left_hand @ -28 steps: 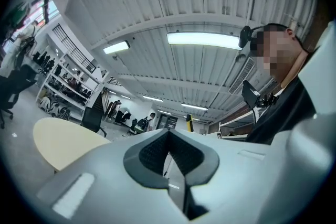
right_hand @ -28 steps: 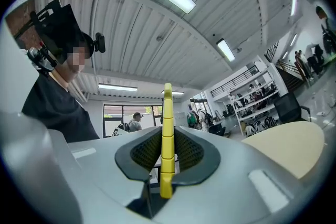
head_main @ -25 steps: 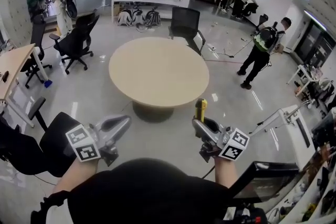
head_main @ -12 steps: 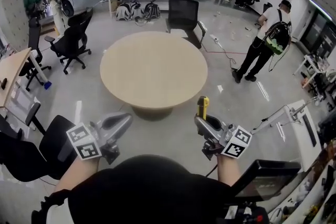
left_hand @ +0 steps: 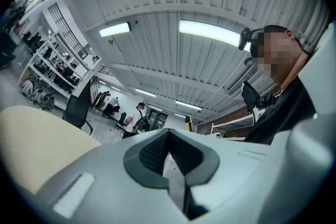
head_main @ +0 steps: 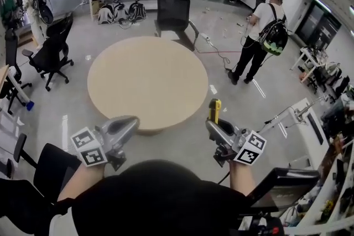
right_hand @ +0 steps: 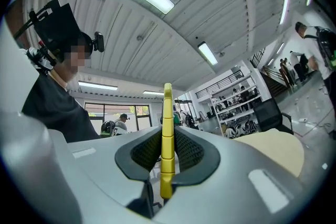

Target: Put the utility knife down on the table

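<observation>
Pinched the yellow utility knife (right_hand: 167, 144) upright in fingers of the right gripper (head_main: 213, 125), short of the round surface (head_main: 144, 80), with left gripper (head_main: 133, 121) fingers pressed together, empty; called for lowering flat onto bare top before release.

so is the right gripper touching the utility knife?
Touching. Right gripper view shows the yellow utility knife pinched upright between both pads of the right gripper.

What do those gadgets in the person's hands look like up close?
Both the left gripper and right gripper are smooth pale-grey shells with dark ribbed pads. Each carries a white cube printed with black square markers. The person wears a black top.
</observation>
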The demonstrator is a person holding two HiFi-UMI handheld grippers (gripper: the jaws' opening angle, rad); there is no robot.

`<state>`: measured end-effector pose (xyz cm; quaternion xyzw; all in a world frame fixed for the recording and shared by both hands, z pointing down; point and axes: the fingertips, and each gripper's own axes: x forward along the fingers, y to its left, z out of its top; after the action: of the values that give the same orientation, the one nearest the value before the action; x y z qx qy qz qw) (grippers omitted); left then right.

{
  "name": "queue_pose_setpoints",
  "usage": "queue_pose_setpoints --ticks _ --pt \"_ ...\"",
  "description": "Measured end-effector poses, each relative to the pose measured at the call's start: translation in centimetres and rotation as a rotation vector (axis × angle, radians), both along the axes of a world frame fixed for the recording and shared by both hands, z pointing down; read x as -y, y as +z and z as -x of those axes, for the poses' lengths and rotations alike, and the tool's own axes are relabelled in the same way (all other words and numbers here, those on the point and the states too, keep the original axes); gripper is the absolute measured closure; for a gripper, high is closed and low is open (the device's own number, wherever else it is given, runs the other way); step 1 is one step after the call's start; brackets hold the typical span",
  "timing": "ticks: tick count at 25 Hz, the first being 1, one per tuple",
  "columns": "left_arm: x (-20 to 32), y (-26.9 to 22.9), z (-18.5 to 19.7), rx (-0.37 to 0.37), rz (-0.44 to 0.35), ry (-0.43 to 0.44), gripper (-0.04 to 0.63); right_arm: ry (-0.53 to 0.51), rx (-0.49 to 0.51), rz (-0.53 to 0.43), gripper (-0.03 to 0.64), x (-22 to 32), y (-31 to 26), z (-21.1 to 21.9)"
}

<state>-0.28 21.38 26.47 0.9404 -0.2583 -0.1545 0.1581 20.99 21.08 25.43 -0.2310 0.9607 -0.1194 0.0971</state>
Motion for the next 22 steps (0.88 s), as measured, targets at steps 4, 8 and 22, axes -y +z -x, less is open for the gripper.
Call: queue_pose_setpoints --ticks 4,8,22 --pt "4.7 -2.0 4.2 -0.014 -0.038 0.038 0.597 0.037 -0.011 -0.029 0.541 3.9 -2.1 3.9" --pt "9.4 -1.8 8.3 -0.024 -0.039 0.040 0.597 0.035 -0.027 -0.047 0.541 8.1 -2.5 8.4" --pt "20.6 1.5 12.5 -0.004 0.031 -0.021 0.597 -0.031 -0.018 0.017 0.541 21.1 0.6 12.8"
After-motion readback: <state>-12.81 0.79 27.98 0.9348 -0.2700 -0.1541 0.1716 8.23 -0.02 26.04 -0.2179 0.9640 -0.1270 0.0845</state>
